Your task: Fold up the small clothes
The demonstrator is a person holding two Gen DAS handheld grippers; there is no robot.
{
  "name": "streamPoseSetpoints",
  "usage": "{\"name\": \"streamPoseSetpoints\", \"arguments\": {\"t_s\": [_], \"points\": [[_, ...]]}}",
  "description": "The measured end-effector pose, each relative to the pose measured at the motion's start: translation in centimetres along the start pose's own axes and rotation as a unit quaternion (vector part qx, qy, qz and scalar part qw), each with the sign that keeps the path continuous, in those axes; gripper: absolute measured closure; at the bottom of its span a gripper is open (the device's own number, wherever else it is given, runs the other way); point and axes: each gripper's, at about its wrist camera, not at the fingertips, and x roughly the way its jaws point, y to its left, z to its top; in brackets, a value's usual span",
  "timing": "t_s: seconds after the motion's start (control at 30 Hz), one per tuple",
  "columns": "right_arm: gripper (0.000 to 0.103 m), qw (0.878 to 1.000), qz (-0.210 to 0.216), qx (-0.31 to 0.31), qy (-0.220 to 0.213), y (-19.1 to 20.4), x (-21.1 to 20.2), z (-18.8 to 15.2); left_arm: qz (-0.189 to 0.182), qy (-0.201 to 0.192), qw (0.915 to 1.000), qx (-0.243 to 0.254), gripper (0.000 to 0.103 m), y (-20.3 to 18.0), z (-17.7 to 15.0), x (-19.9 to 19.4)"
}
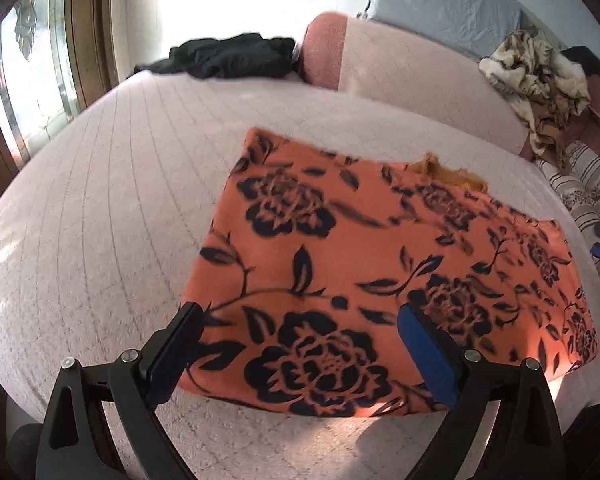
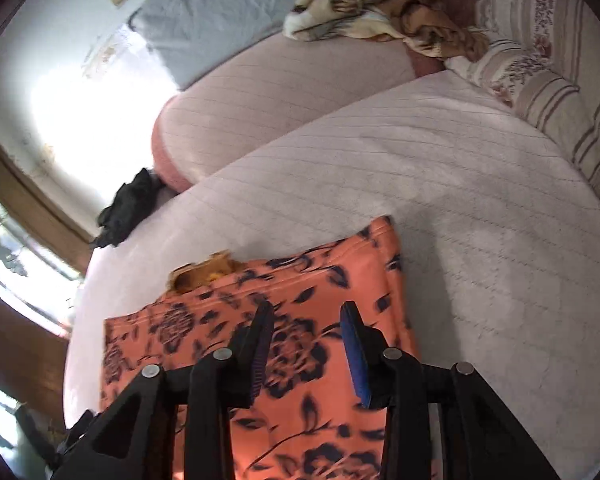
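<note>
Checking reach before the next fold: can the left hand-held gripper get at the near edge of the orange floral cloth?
Probably yes. The left hand-held gripper is open just above the orange floral cloth, nothing lying between its fingers and the near edge.

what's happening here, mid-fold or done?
A person holds a two-finger gripper in each hand over an orange floral garment lying flat on the pink quilted bed. It looks already folded into a rectangle, with a mustard inner bit poking out at the far edge. The left gripper and right gripper are both open above it, neither gripping the cloth.
</note>
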Motion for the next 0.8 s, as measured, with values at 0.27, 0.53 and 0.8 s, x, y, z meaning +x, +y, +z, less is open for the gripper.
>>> {"name": "streamPoseSetpoints", "arguments": {"t_s": [0.27, 0.53, 0.8], "points": [[0.028, 0.997, 0.011, -0.029, 0.072, 0.6, 3.7, -8.5, -0.065, -0.052, 0.9964, -0.014, 0.014, 2.3, 1.7, -4.5], [0.027, 0.997, 0.041, -0.004, 0.068, -0.3, 3.6, -8.3, -0.07, 0.036, 0.9969, 0.002, 0.062, 5.7, 11.3, 4.1], [0.027, 0.996, 0.059, 0.01, 0.073, -0.9, 3.5, -8.0, 0.058, 0.045, 0.9969, -0.028, 0.066, 8.1, 17.5, 10.3]]}}
